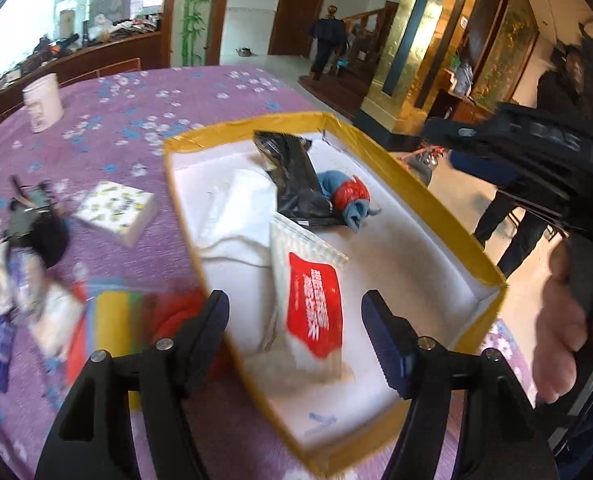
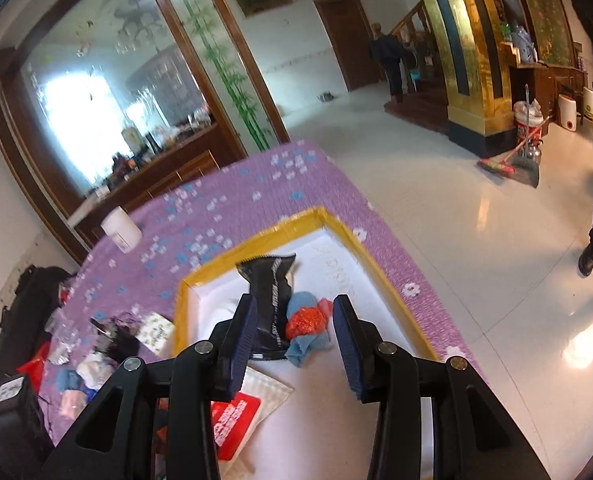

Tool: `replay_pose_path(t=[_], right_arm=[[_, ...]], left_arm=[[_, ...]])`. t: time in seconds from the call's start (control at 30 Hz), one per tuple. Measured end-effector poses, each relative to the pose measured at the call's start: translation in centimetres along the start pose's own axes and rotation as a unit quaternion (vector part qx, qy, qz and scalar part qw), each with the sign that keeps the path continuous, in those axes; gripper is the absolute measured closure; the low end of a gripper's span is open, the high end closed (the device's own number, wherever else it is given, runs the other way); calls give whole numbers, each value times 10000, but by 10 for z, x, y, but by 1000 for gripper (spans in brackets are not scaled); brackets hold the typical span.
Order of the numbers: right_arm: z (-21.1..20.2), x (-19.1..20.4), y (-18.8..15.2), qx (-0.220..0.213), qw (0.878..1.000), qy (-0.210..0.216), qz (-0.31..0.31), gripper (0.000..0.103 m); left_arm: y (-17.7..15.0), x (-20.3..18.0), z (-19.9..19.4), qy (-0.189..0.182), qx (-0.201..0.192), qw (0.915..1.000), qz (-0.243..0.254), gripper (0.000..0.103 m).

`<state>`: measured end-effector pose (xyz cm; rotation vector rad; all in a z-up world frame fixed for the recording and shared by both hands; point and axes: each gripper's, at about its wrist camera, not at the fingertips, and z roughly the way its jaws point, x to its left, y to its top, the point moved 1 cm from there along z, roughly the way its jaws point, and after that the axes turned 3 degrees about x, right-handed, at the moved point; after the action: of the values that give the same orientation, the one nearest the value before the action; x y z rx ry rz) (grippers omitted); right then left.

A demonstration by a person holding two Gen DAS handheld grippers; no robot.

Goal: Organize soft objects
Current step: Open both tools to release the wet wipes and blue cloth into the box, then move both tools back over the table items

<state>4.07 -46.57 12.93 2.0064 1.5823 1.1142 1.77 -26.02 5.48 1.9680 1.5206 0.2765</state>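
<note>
A gold-rimmed box with a white inside [image 1: 428, 200] [image 2: 252, 246] sits on the purple flowered tablecloth. In it lie a black pouch [image 1: 292, 176] [image 2: 270, 296], a blue and red soft toy [image 1: 346, 196] [image 2: 306, 324], a white cloth [image 1: 240, 208] and a white packet with a red label [image 1: 312, 292] [image 2: 234, 424]. My left gripper [image 1: 296, 320] is open and empty above the box's near end, over the packet. My right gripper [image 2: 292, 328] is open and empty above the box, near the toy and pouch.
Left of the box lie a patterned tissue pack [image 1: 116, 212] [image 2: 156, 332], colourful cloths [image 1: 112, 316], a black item [image 1: 44, 236] and mixed soft things [image 2: 84, 376]. A white cup [image 1: 42, 100] [image 2: 120, 228] stands farther back. The table edge drops to tiled floor on the right [image 2: 476, 240].
</note>
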Motion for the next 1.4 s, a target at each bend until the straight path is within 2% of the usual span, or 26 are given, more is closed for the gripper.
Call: replay_pose_path(t=[0.03, 0.1, 0.17, 0.23, 0.43, 0.6, 0.67, 0.7, 0.73, 0.77, 0.87, 1.0, 1.07, 1.2, 1.4], right_arm=[[-11, 0, 0, -87, 9999, 71, 43, 60], [-35, -2, -1, -184, 9981, 487, 319, 60], [-58, -8, 0, -134, 9900, 1184, 757, 60], [-79, -8, 2, -168, 9834, 1564, 906, 60], [-170, 18, 8, -738, 9799, 1823, 328, 60], [-254, 38, 20, -1384, 9708, 1958, -73, 59], [-277, 46, 21, -1593, 9664, 2000, -268, 47], [-285, 51, 19, -1655, 9644, 2030, -372, 35], [-288, 56, 15, -1693, 9626, 2061, -480, 29], [-287, 62, 9, -1710, 9610, 2095, -577, 29], [-260, 82, -15, -1443, 9645, 2051, -827, 29], [-193, 104, -48, -839, 9703, 2071, -931, 30], [-162, 110, -60, -651, 9746, 1914, -966, 30], [-99, 117, -86, -5, 9777, 1935, -814, 30], [-33, 135, -137, 673, 9751, 1841, -1035, 30]], left_arm=[[-1, 1, -11, 8, -45, 10000, -58, 35], [-1, 1, -32, -10, -167, 9997, -149, 35], [-1, -2, -60, 18, -384, 9991, -188, 35], [-1, -8, -88, 48, -604, 9980, -200, 35], [7, -31, -181, -200, -1302, 9912, -120, 35], [21, -71, -252, -410, -1782, 9828, 274, 35], [24, -80, -274, -608, -1884, 9795, 378, 34], [25, -85, -285, -679, -1952, 9774, 455, 34], [25, -88, -295, -704, -2030, 9751, 541, 29], [23, -89, -301, -673, -2100, 9734, 620, 25], [15, -81, -301, -560, -2174, 9724, 631, 25], [4, -46, -268, -309, -1828, 9818, 404, 25], [-7, -22, -250, -107, -1673, 9856, 235, 25], [-37, 46, -212, 284, -1342, 9900, -325, 25], [-91, 143, -183, 730, -955, 9855, -1198, 25]])
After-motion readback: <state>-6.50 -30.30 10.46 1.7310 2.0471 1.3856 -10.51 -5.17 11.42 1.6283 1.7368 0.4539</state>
